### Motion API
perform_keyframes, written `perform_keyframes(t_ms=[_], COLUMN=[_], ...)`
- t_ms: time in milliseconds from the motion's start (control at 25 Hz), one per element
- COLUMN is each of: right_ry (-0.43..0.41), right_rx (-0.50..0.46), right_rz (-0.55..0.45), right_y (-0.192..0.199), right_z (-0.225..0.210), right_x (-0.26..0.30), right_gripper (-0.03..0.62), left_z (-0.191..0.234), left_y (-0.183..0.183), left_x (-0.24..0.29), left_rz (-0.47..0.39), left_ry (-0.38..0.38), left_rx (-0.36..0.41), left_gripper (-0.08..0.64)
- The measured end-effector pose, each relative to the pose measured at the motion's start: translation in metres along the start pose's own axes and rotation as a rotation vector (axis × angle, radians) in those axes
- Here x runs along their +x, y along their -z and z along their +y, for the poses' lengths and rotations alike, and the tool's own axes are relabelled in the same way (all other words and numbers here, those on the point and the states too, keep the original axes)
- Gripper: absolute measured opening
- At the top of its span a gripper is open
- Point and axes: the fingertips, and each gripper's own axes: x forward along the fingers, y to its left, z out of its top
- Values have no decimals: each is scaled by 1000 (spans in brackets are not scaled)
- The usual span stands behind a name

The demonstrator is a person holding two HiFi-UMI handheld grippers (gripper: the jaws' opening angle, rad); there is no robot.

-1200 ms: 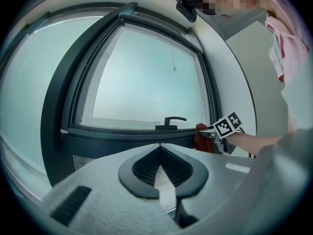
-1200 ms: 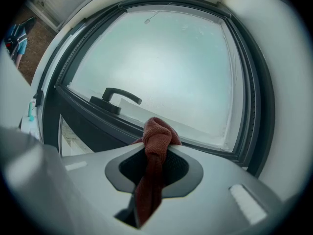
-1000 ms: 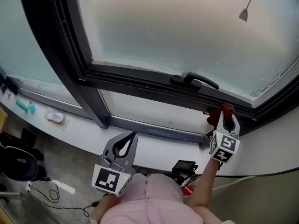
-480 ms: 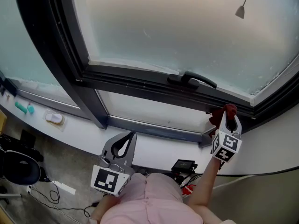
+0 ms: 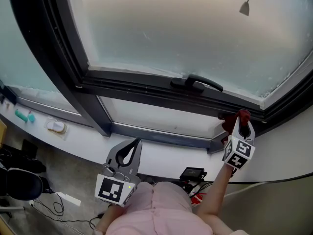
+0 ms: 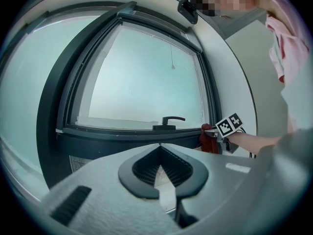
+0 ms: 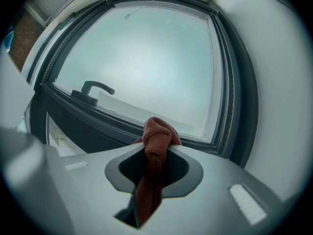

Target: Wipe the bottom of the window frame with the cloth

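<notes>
My right gripper (image 5: 240, 123) is shut on a dark red cloth (image 5: 234, 117), whose bunched end pokes past the jaw tips (image 7: 157, 131). The cloth is at the right end of the dark window frame's bottom rail (image 5: 146, 88), near the lower right corner (image 7: 222, 143); whether it touches the rail I cannot tell. The black window handle (image 5: 196, 82) sits on the rail to the cloth's left. My left gripper (image 5: 135, 143) hangs low below the sill, jaws shut with nothing between them (image 6: 160, 146). In the left gripper view, the cloth (image 6: 208, 138) and right gripper show at the frame's right end.
A white sill (image 5: 161, 156) runs below the lower pane. Small white and teal objects (image 5: 56, 126) lie on the sill at far left. A blind pull (image 5: 245, 7) hangs before the glass. Black devices and cables (image 5: 193, 174) lie on the floor by the person's pink clothing.
My right gripper with the cloth has shifted slightly right and up along the bottom rail toward the frame's corner. The left gripper has stayed where it was.
</notes>
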Motion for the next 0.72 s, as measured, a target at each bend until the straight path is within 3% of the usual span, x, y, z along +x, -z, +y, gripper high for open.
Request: perform_keyframes(t_ms=[720], right_ry=[45], right_rx=[7], right_rz=[20], right_y=[8], right_z=[-23], right_x=[3], right_gripper=[74], left_z=[-5], left_y=[-1], left_x=[16], left_rz=[-6], left_ry=[25], left_rx=[-1], left_gripper=[-6])
